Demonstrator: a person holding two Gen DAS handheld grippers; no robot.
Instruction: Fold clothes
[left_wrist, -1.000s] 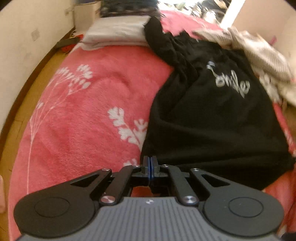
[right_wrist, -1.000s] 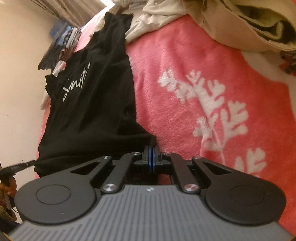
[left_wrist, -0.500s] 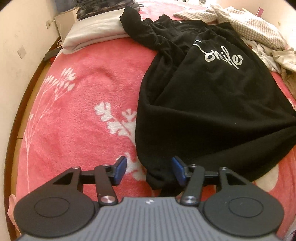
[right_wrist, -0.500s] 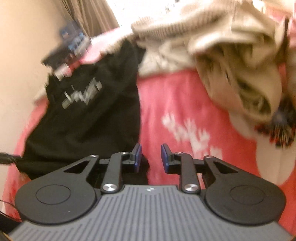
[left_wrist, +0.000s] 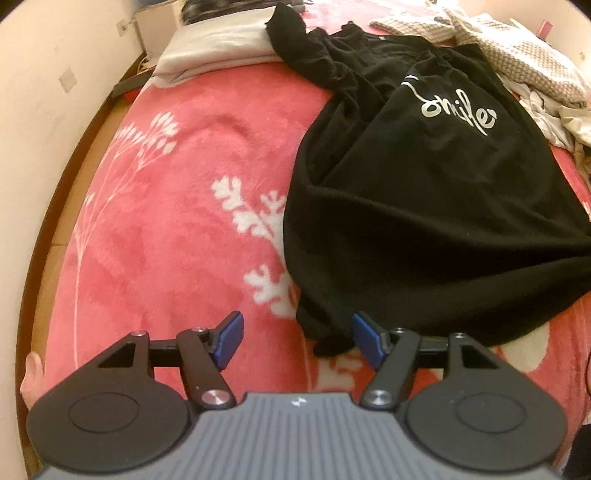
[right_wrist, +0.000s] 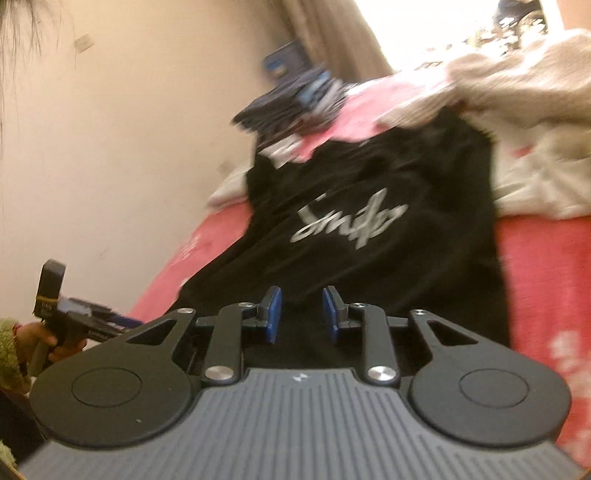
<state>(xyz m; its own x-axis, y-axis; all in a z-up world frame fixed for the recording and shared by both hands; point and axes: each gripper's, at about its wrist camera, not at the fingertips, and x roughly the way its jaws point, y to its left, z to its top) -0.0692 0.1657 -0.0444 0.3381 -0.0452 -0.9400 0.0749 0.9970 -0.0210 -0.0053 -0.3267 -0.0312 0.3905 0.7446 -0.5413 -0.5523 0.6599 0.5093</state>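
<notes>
Black sweatshirt (left_wrist: 424, 221) flat on the pink blanket (left_wrist: 166, 221); left gripper (left_wrist: 297, 341) opening wide, right gripper (right_wrist: 300, 317) slightly parted, both holding nothing

Lighting's warm and kinda dim indoors, everything has a yellowish cast. The left wrist view is pretty sharp, with heavy fisheye bending at the edges. The right wrist view is smeared with motion blur, and the window (right_wrist: 436, 33) up top is totally blown out. The black shirt (left_wrist: 424, 206) loses almost all fold detail.
</notes>
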